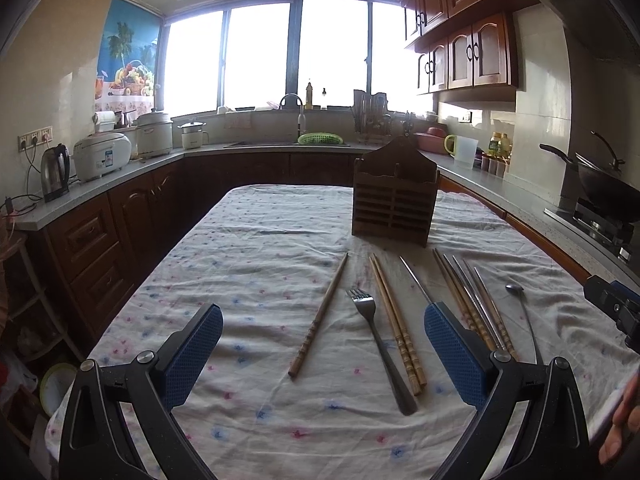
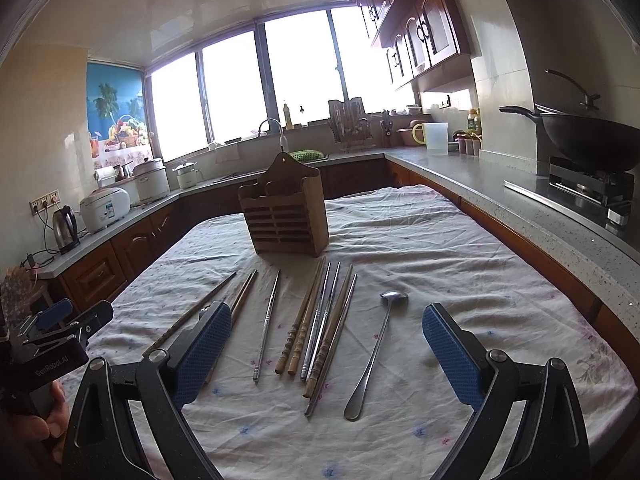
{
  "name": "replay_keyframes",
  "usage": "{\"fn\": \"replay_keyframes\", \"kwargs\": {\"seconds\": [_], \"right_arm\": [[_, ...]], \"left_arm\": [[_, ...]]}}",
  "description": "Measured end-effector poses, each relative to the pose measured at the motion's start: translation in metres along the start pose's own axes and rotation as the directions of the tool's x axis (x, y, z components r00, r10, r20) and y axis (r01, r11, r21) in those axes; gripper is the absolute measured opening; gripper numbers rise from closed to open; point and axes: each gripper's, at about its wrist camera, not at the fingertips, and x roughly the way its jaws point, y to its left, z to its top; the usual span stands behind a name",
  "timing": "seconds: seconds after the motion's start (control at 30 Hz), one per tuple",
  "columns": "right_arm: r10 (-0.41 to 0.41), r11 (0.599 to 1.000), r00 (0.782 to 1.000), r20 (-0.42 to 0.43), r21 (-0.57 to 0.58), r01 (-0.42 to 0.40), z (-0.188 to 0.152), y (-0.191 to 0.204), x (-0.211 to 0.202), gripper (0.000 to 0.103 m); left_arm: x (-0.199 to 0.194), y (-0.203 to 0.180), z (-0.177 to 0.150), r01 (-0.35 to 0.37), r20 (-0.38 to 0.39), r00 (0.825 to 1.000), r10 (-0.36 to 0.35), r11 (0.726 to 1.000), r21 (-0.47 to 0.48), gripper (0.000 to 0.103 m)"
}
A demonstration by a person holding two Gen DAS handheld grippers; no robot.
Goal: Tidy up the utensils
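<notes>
Left gripper (image 1: 323, 344) jaws spread wide, holding nothing, above the cloth-covered counter (image 1: 248, 240). L to R on the cloth: single wooden chopstick (image 1: 319, 318), fork (image 1: 380, 344), wooden chopstick pair (image 1: 396, 322), lone metal chopstick (image 2: 267, 326), mixed chopstick bundle (image 2: 320, 324), spoon (image 2: 376, 346). Wooden utensil holder (image 2: 285, 212) upright just behind them. Right gripper (image 2: 327, 344) jaws also spread, nothing between, above bundle & spoon.

Bare tablecloth (image 1: 248, 248) lay open left of single wooden chopstick (image 1: 319, 316). Wooden utensil holder (image 1: 394, 204) blocked far centre. Utensil row crowded middle: fork (image 1: 378, 340), chopstick bundle (image 2: 320, 320), spoon (image 2: 376, 344). Cloth right of spoon free. Countertop (image 2: 520, 204) hemmed right side.
</notes>
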Motion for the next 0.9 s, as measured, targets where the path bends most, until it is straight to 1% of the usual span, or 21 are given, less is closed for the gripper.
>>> {"fn": "replay_keyframes", "kwargs": {"seconds": [0.13,0.23,0.33,0.4,0.47,0.5,0.6,0.63,0.67,0.77,0.83,0.9], "right_arm": [[0.017,1.000,1.000,-0.021,0.017,-0.016,0.005,-0.004,0.006,0.098],[0.047,0.998,0.997,-0.063,0.048,-0.045,0.010,-0.011,0.017,0.098],[0.072,0.993,0.989,-0.126,0.105,-0.059,0.015,-0.025,0.036,0.098],[0.081,0.990,0.981,-0.174,0.132,-0.058,0.017,-0.033,0.050,0.097],[0.097,0.984,0.970,-0.222,0.169,-0.059,0.018,-0.043,0.065,0.097],[0.104,0.980,0.965,-0.240,0.188,-0.059,0.019,-0.047,0.072,0.097],[0.121,0.972,0.950,-0.289,0.229,-0.054,0.019,-0.060,0.091,0.088],[0.133,0.967,0.942,-0.308,0.248,-0.056,0.018,-0.064,0.097,0.080],[0.144,0.963,0.933,-0.330,0.265,-0.054,0.018,-0.068,0.104,0.071],[0.170,0.951,0.909,-0.381,0.306,-0.049,0.015,-0.077,0.121,0.057],[0.181,0.945,0.897,-0.403,0.324,-0.045,0.013,-0.083,0.129,0.051],[0.196,0.938,0.882,-0.428,0.344,-0.041,0.010,-0.088,0.138,0.047]], "left_arm": [[0.016,0.005,0.008,0.043,-0.066,0.997,-0.045,0.999,-0.031,0.102],[0.034,0.012,0.019,0.087,-0.129,0.987,-0.096,0.994,-0.072,0.101],[0.054,0.018,0.032,0.132,-0.191,0.970,-0.152,0.985,-0.110,0.097],[0.069,0.022,0.040,0.169,-0.229,0.952,-0.200,0.974,-0.148,0.088],[0.084,0.025,0.046,0.193,-0.266,0.934,-0.237,0.965,-0.180,0.084],[0.092,0.026,0.049,0.198,-0.283,0.927,-0.246,0.962,-0.187,0.079],[0.115,0.028,0.053,0.212,-0.338,0.900,-0.275,0.954,-0.212,0.070],[0.123,0.030,0.054,0.215,-0.356,0.890,-0.286,0.950,-0.226,0.069],[0.130,0.031,0.055,0.218,-0.374,0.878,-0.297,0.946,-0.239,0.066],[0.149,0.035,0.057,0.223,-0.418,0.849,-0.321,0.938,-0.267,0.058],[0.165,0.033,0.056,0.226,-0.442,0.833,-0.333,0.934,-0.278,0.054],[0.175,0.032,0.056,0.238,-0.463,0.810,-0.360,0.923,-0.302,0.047]]}}
